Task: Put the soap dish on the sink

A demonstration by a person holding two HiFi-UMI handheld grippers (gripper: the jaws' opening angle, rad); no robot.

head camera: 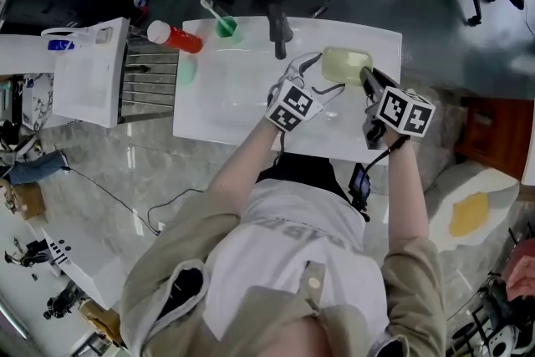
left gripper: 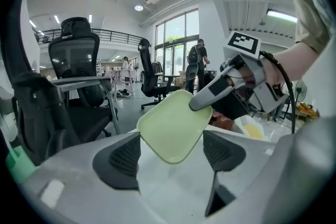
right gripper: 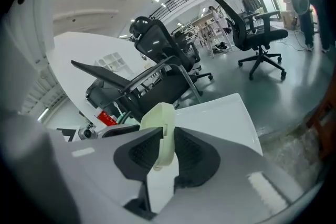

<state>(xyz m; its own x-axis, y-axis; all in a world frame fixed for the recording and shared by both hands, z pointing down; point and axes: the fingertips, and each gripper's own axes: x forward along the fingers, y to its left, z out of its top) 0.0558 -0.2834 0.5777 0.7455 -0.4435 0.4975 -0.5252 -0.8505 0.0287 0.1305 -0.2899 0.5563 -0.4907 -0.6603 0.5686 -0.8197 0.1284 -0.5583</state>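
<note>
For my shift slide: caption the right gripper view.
Right gripper shut on the edge of a pale green soap dish above the white sink, office chairs behind.

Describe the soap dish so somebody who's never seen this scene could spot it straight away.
Find the white sink top in the middle of the head view and go to its far right corner. There the right gripper pinches the soap dish by its edge: a shallow, pale yellow-green rounded rectangle, unlike the red bottle and green cup far left.
</note>
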